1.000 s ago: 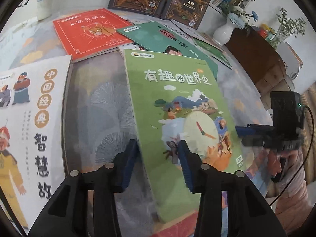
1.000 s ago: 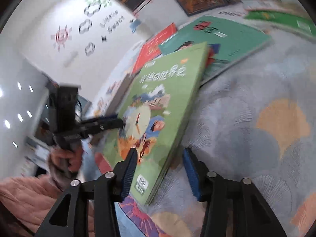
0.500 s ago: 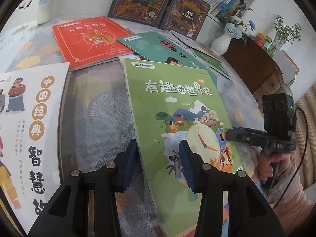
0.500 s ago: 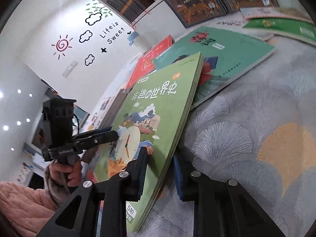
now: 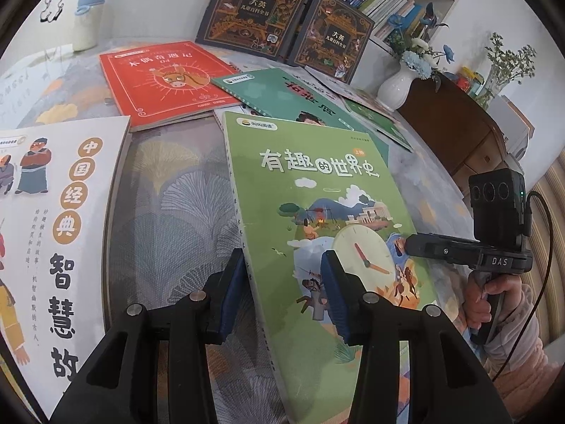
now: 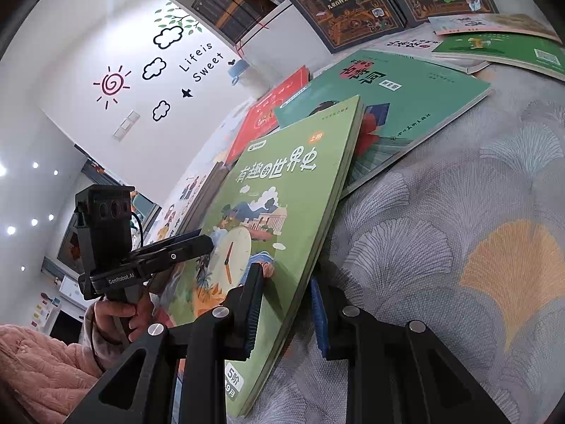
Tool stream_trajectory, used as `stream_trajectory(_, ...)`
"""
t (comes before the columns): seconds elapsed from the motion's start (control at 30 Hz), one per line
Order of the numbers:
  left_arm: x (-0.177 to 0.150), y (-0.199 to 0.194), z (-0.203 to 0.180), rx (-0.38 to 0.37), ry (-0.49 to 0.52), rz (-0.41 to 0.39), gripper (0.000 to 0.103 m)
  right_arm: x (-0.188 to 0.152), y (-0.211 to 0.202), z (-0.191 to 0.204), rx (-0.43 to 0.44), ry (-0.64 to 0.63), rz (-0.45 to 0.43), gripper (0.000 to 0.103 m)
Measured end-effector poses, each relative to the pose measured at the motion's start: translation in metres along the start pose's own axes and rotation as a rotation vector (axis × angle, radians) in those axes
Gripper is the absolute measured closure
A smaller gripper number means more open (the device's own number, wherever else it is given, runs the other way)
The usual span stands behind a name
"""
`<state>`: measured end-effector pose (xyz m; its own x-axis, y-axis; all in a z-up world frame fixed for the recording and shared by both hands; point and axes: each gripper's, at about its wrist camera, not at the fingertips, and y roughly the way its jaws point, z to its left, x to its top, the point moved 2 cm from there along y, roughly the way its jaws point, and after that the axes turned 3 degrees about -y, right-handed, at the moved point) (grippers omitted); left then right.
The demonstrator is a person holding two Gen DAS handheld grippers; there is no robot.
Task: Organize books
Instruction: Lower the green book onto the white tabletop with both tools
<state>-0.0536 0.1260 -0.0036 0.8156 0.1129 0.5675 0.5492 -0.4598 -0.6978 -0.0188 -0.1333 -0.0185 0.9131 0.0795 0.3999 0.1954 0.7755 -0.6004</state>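
A green picture book [image 5: 317,183] with a clock on its cover is held tilted above the patterned cloth [image 5: 176,205], its far end resting on a teal book [image 5: 282,95]. My left gripper [image 5: 282,286] straddles the near spine edge: one pad sits against the spine and the other on the cover. In the right wrist view, my right gripper [image 6: 287,296] is shut on the same green book [image 6: 282,190] at its lower right edge, one pad on the cover and one underneath. Each gripper shows in the other's view, the right gripper [image 5: 409,243] and the left gripper [image 6: 208,242].
A red book [image 5: 166,81] and a large white book [image 5: 53,212] lie on the left. Two dark books [image 5: 254,10] lean against the bookshelf behind. A white vase [image 5: 395,86] and a wooden cabinet [image 5: 459,134] stand on the right. More thin books [image 6: 494,46] lie far right.
My right gripper's jaws have closed onto the green book's right edge. My left gripper has stayed at the spine edge, and the book has barely moved.
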Motion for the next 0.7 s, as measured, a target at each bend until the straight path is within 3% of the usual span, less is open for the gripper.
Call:
stream_trajectory(0.1, 0.001, 0.0, 0.001, -0.002, -0.015, -0.003, 0.06, 0.0, 0.0, 0.001, -0.016, -0.008, -0.003, 0.08)
stream_trajectory(0.3, 0.005, -0.003, 0.003, -0.008, -0.076, 0.045, 0.062, 0.002, 0.001, 0.025, -0.15, -0.068, -0.004, 0.074)
stream_trajectory(0.47, 0.003, -0.006, 0.003, -0.029, -0.1, 0.065, 0.062, -0.002, -0.003, 0.03, -0.147, -0.05, 0.006, 0.074)
stream_trajectory(0.7, 0.0, -0.022, -0.004, -0.049, -0.116, 0.067, 0.062, -0.002, -0.022, 0.068, -0.153, -0.126, -0.005, 0.074)
